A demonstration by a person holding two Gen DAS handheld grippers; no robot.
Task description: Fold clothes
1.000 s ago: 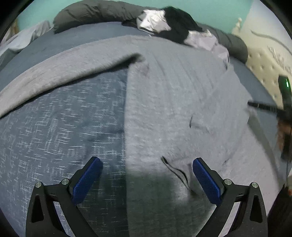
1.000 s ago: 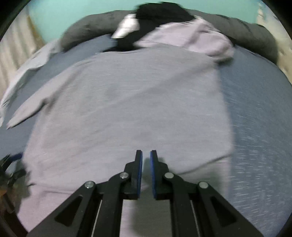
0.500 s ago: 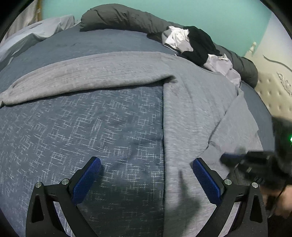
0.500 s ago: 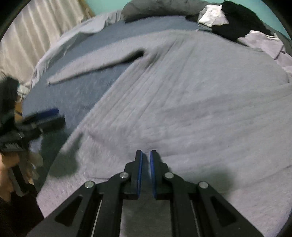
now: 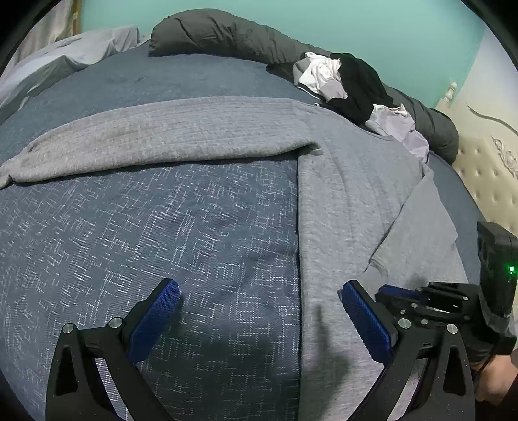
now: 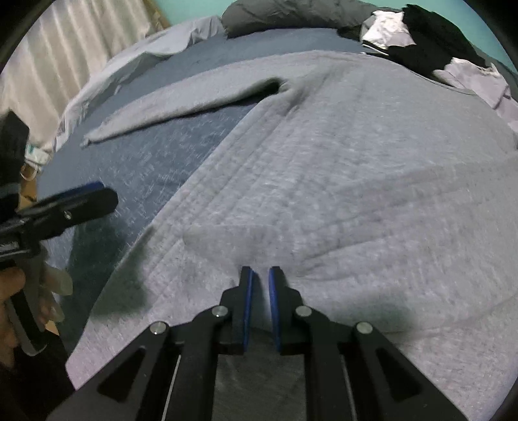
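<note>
Grey ribbed knit sweater (image 5: 349, 181) lies spread flat on a bed with a dark blue cross-hatch woven cover (image 5: 162, 233). One long sleeve (image 5: 155, 136) extends sideways from the body, lying straight across the cover toward the left edge of the left wrist view. The other sleeve (image 5: 417, 223) is folded inward over the body on the opposite side. The straight side edge of the body runs down the middle of the left wrist view, with bare cover beside it.

Left tongs (image 5: 259, 311), black with blue textured pads, hang over this side edge with the jaws spread wide. One pad sits above the bare cover, the other above the sweater fabric. Nothing is between the pads.

Right tongs (image 6: 260, 288) point down at the lower part of the sweater body (image 6: 340, 181). The jaws stand nearly closed, with a narrow gap between the blue pads. No fabric is seen gripped in that gap. In the left wrist view the right tongs (image 5: 398, 293) appear just beside the left tongs, near the sweater hem.

Beyond the sweater, at the far side of the bed, lies a pile of crumpled black, white and pale lilac garments (image 5: 349, 87). Behind it runs a rolled dark grey quilted duvet (image 5: 226, 35) against a turquoise wall (image 5: 372, 29). A beige tufted headboard (image 5: 485, 168) stands at the right.
</note>
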